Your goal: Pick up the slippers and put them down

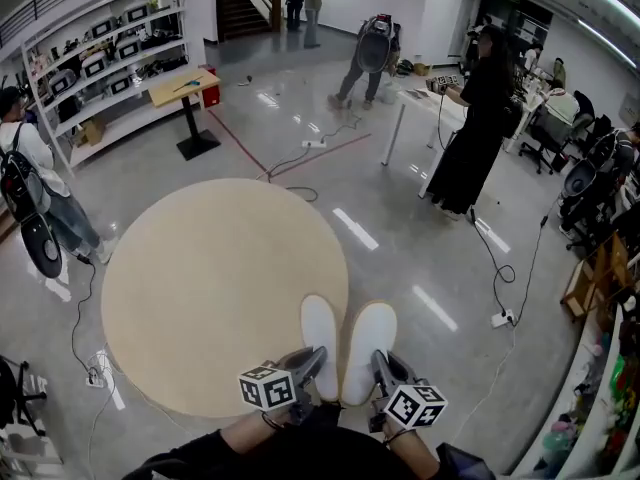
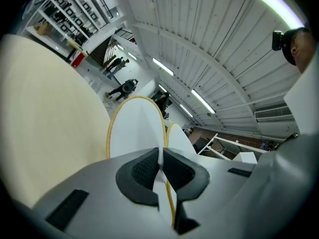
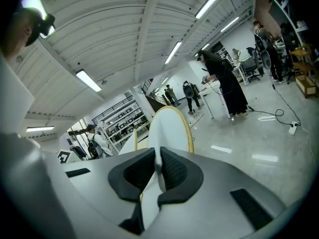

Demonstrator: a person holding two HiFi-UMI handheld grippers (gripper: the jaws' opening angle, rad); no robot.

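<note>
At the near-right edge of the round counter (image 1: pixel 200 288), two white slippers side by side. Left tongs (image 1: pixel 310 363) pinching the near end of the left slipper (image 1: pixel 320 336). Right tongs (image 1: pixel 384 370) pinching the near end of the right slipper (image 1: pixel 368 348). Left slipper overlaps the counter; right slipper is mostly past the rim, over the floor (image 1: pixel 420 258). Can't tell if either touches the top.

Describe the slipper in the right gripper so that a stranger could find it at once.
Look at the near edge of the round beige table, where two white slippers are held side by side. It is the right slipper, pinched by the right gripper, outside the table's rim over the grey floor.
</note>
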